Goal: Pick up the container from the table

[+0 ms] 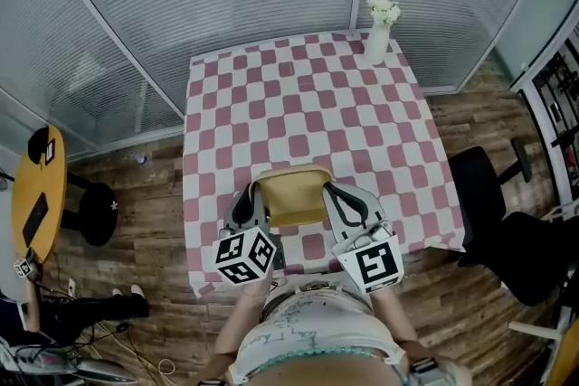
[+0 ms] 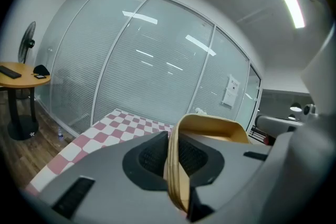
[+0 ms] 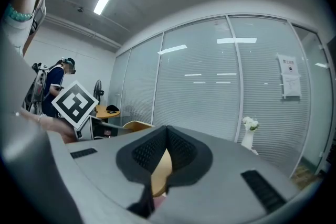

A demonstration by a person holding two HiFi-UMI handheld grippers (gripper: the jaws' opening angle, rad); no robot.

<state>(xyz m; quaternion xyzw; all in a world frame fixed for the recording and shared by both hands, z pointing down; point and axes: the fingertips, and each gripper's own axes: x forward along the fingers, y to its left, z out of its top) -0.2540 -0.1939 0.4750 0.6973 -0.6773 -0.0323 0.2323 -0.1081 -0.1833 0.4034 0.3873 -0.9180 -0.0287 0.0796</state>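
1. Two marker cubes are sitting closest to the head view, one on each hand-held gripper: the left cube [image 1: 245, 256] and the right cube [image 1: 374, 264].
2. Two hand-held grippers are holding one container [image 1: 291, 199] between them, each taking an opposite side wall.
3. In its own view, the left hand-held gripper [image 2: 173, 157] is standing only narrowly apart, its pads clamping the thin tan wall of the container [image 2: 210, 126].
4. In its own view, the right hand-held gripper [image 3: 165, 157] is also nearly together, pinching the other wall, with a strip of container [image 3: 161, 168] showing between its pads.
5. One container, tan and open-topped, is hanging over the near edge of the desk [image 1: 298, 104] and appears raised off the checked cloth.
6. One desk is carrying one white vase [image 1: 377, 36] of flowers at its far right corner, well apart from the container.
7. One round yellow table [image 1: 41, 185] is standing off to the left.
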